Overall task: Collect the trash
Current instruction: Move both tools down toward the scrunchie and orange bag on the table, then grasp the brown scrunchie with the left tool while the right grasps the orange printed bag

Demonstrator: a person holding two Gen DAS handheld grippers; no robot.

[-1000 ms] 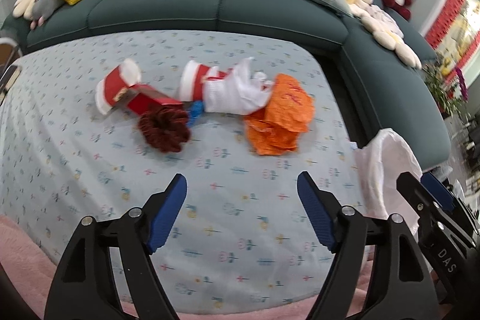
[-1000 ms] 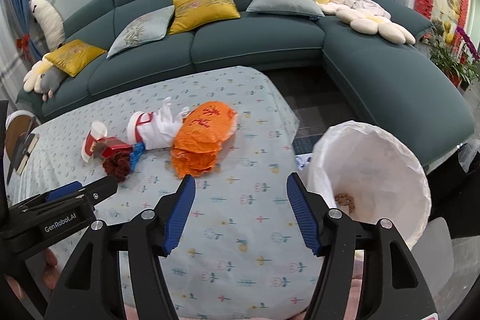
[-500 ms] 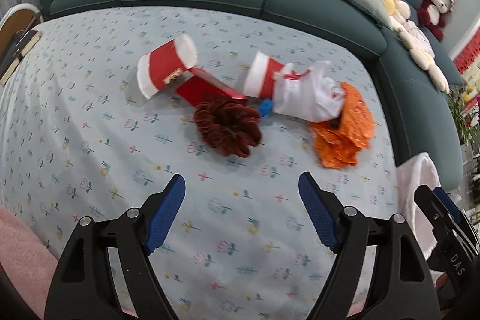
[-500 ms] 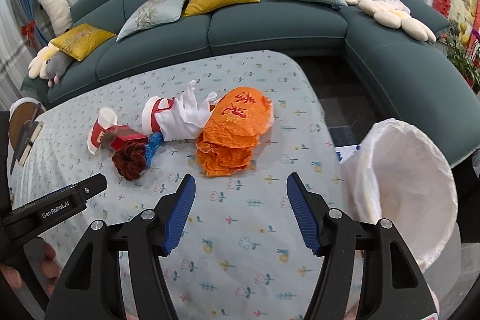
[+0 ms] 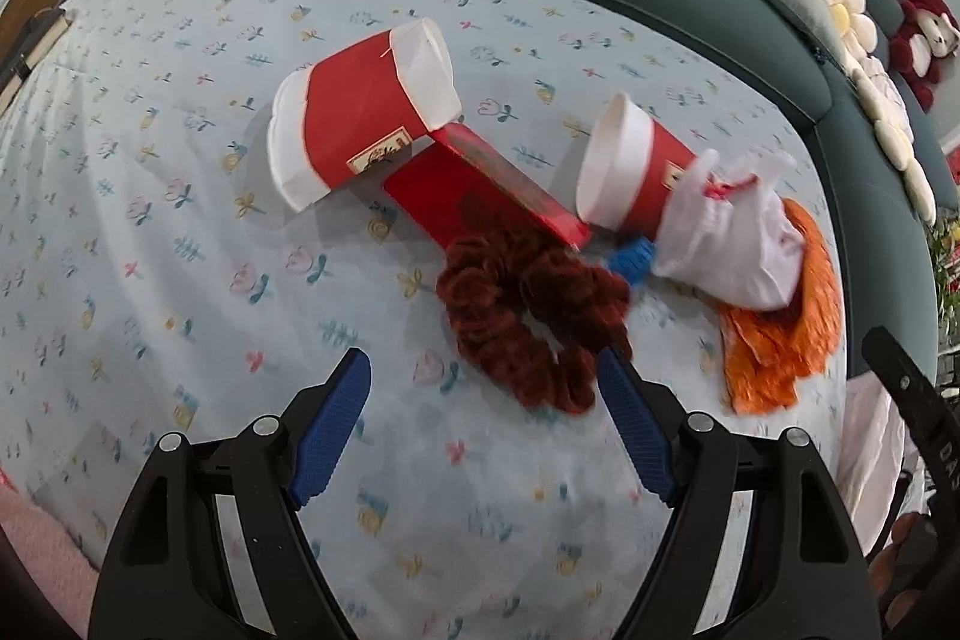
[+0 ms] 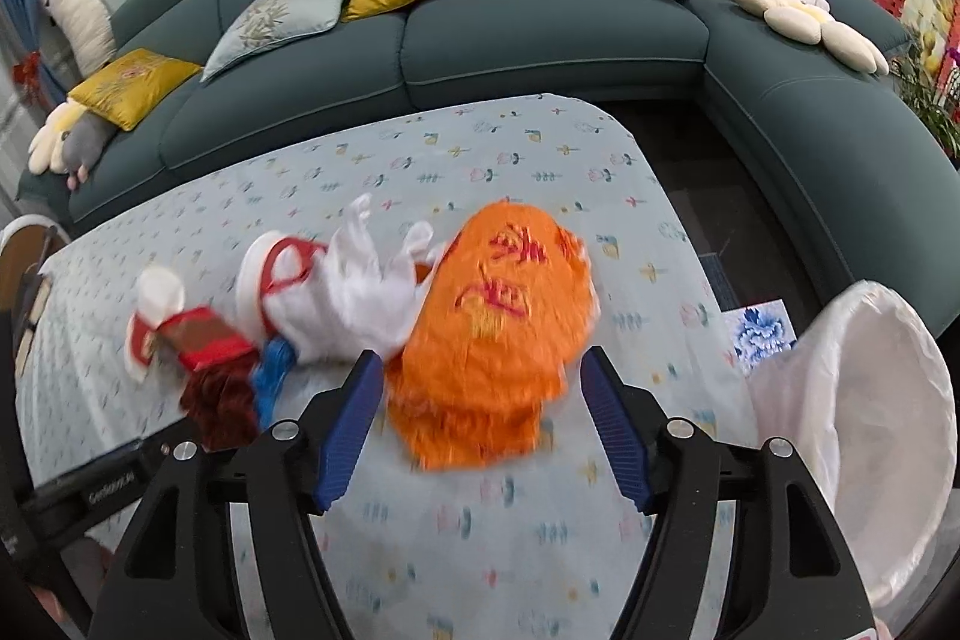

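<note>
Trash lies in a row on the flowered tablecloth (image 5: 150,232): a red paper cup (image 5: 360,112), a red box (image 5: 480,190), a dark red frilly ring (image 5: 534,316), a second red cup (image 5: 630,166), a white crumpled bag (image 5: 732,238) and an orange bag (image 6: 498,316). My left gripper (image 5: 483,424) is open, just short of the dark red ring. My right gripper (image 6: 480,430) is open, with the orange bag's near edge between its fingers. A white-lined bin (image 6: 870,430) stands to the right of the table.
A teal sofa (image 6: 540,34) with cushions and plush toys wraps around the far and right sides of the table. A wooden chair (image 5: 30,10) is at the far left. The bin's liner shows at the right edge of the left wrist view (image 5: 870,436).
Both grippers have moved forward and down toward the trash. The left one has closed in on the dark red ring, the right one on the orange bag. Both stay open.
</note>
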